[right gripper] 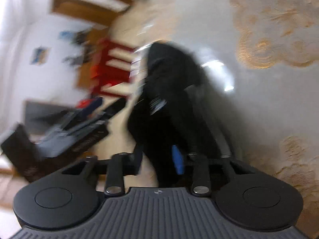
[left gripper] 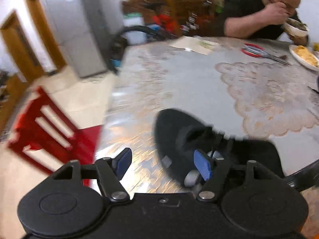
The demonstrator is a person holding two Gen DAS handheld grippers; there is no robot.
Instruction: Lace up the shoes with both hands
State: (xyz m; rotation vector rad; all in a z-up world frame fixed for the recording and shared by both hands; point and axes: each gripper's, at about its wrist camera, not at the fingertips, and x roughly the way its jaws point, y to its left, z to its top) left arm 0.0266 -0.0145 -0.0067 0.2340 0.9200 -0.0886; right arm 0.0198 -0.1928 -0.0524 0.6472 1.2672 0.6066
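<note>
Blur: both views smear for me; the laces cannot be made out, and the right view is worst.
Shoe: black shoe (left gripper: 179,137) lies on the table (left gripper: 189,83), at 6 o'clock in the left view, its near end cut off behind my right gripper body.
Left gripper (left gripper: 163,164): fingers spread wide, nothing between them; one blue pad (left gripper: 203,167) sits over the shoe.
Right gripper (right gripper: 159,161): fingers apart, shoe (right gripper: 169,91) just ahead at 12 o'clock.
Edges: table rim runs at 9 o'clock, red chair (left gripper: 47,131) beyond it.
Room: bare tabletop toward 12 o'clock; scissors (left gripper: 257,52), plate (left gripper: 305,56), person (left gripper: 259,12) at 1 o'clock.
</note>
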